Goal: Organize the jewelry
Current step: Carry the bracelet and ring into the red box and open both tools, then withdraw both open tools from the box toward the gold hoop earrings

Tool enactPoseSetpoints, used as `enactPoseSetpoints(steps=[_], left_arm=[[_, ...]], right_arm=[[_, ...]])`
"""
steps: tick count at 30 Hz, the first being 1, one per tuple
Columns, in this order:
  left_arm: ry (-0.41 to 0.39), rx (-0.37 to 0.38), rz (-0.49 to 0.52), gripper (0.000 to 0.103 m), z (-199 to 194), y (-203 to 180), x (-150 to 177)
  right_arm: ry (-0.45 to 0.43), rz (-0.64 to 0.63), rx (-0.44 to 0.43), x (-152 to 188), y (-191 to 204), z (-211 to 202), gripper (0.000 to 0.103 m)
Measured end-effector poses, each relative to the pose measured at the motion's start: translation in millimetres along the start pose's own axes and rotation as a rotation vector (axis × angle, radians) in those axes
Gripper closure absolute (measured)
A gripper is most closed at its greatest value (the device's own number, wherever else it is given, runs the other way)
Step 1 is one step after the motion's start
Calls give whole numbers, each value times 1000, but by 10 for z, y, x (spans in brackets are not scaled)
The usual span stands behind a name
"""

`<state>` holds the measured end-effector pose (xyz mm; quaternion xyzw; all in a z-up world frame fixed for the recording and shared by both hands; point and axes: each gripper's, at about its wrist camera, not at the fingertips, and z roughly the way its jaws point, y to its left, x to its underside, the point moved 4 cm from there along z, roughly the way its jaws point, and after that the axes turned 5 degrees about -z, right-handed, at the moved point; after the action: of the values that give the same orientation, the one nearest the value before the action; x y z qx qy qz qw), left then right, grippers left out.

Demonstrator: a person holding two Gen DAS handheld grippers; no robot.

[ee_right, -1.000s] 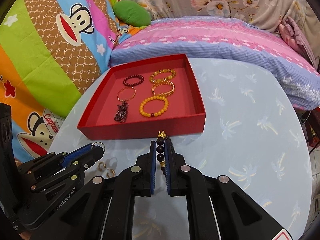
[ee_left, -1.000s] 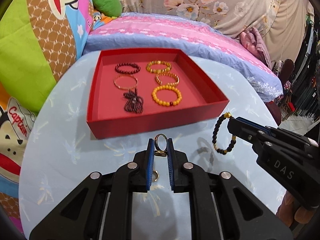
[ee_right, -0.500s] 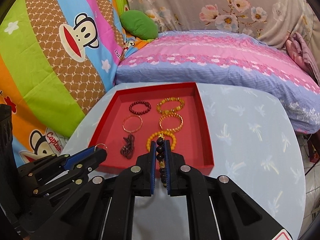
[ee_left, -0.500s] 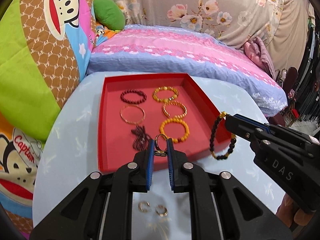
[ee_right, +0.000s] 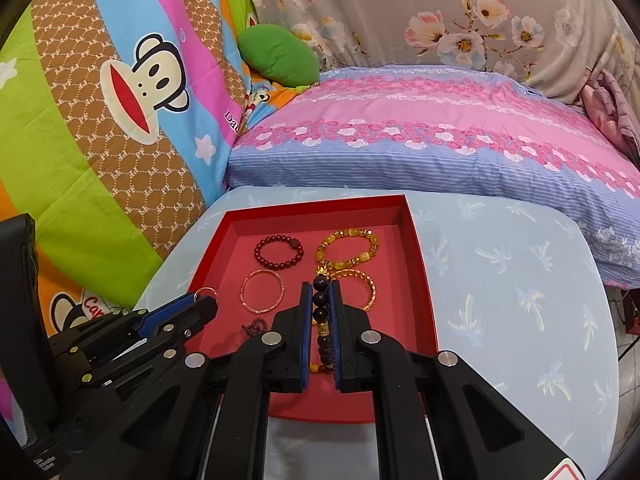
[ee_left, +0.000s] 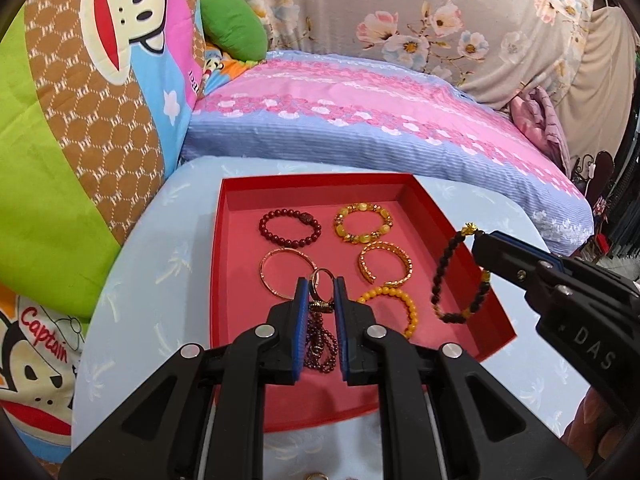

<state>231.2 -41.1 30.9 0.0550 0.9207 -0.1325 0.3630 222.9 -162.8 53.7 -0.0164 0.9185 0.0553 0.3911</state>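
A red tray [ee_left: 460, 240] [ee_right: 424, 280] on the light blue table holds several bracelets: dark red beads [ee_left: 290, 227], yellow stones [ee_left: 362, 223], a gold cuff [ee_left: 386, 266], a thin rose-gold bangle [ee_left: 276, 274], yellow beads [ee_left: 394, 308] and a dark chain [ee_left: 320, 344]. My left gripper [ee_left: 321, 292] is shut on a metal ring [ee_left: 322, 280], held above the tray's near half. My right gripper [ee_right: 321, 300] is shut on a black-and-gold bead bracelet [ee_right: 321, 312] [ee_left: 460, 276], which hangs above the tray's right side.
The round table [ee_right: 520, 300] is ringed by bedding: a pink and blue pillow [ee_left: 380, 120] behind, a monkey-print cushion [ee_left: 80, 120] on the left, a green cushion [ee_left: 236, 28]. Small gold rings [ee_left: 316, 476] lie on the table below my left gripper.
Both grippers have moved forward from the table in front of the tray to above the tray, each still holding its piece.
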Motion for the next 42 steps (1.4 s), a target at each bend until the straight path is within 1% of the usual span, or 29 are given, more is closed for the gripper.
enactPoseSetpoints(steps=[4,9,15,19,24,25,27,29,30,38,42], left_arm=[[32,-3,-13,91,148,35,73],[68,-10,-13,91,285,32,194],[94,-21,1,91,394,-17,286],[106,-27,-5,90,455,-35,293],[109,-41,-16,90,494,-28,282],[110,-43,-19,90,497,-25,282],[116,-53,-25,87,509,-22,275],[116,-58,-34,77,510,-8,272],[116,-60,-37,76,509,-3,271],[136,-65,-29,76,526,-13,342],[142,-66,-30,76,502,-3,392]], right_arm=[[37,29,-1,78,-88,166,95],[103,49,12,313,-190,348,95],[131,52,44,475,-246,399,95],[147,56,50,558,-273,417,95],[140,41,63,634,-257,397,94],[138,37,65,637,-252,391,93],[136,30,68,649,-246,378,92],[135,17,75,662,-236,369,92],[136,9,81,673,-232,365,92],[143,-10,92,702,-227,372,92],[144,-14,85,744,-197,337,92]])
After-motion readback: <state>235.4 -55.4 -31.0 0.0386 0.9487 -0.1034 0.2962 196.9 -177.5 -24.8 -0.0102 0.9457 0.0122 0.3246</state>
